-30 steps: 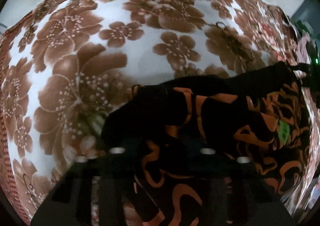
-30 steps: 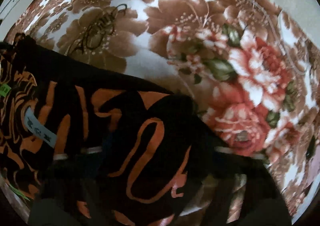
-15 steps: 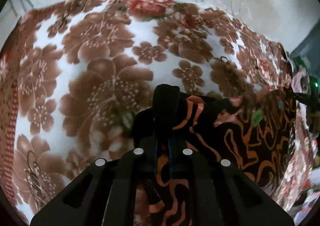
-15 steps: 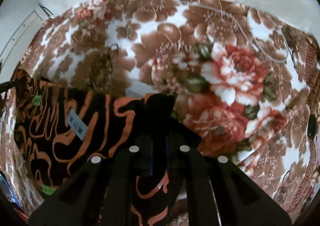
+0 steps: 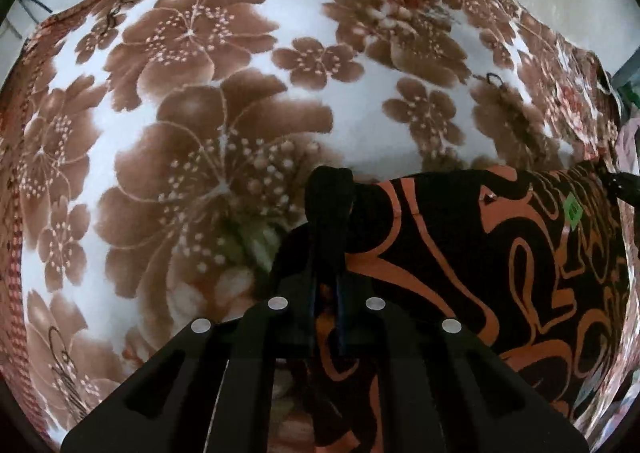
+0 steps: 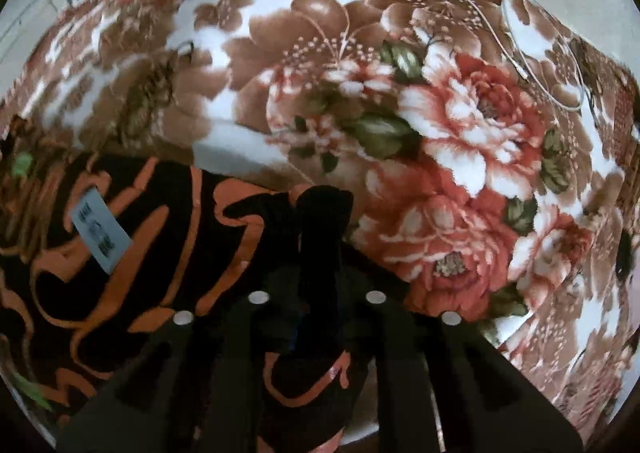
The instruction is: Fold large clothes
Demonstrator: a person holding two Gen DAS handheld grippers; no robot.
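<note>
Garment (image 5: 460,253) in both clamped claws

The right tool (image 6: 320,253) pinches a bunched edge of the black-and-orange garment (image 6: 160,253) (grey tag (image 6: 100,237) showing) over the floral blanket (image 6: 460,125).

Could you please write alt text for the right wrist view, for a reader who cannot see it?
The right hand-held gripper is shut on a bunched edge of a black garment with orange swirls, which stretches away to the left and carries a pale label. Behind it lies a floral blanket with brown and red blooms.
</note>
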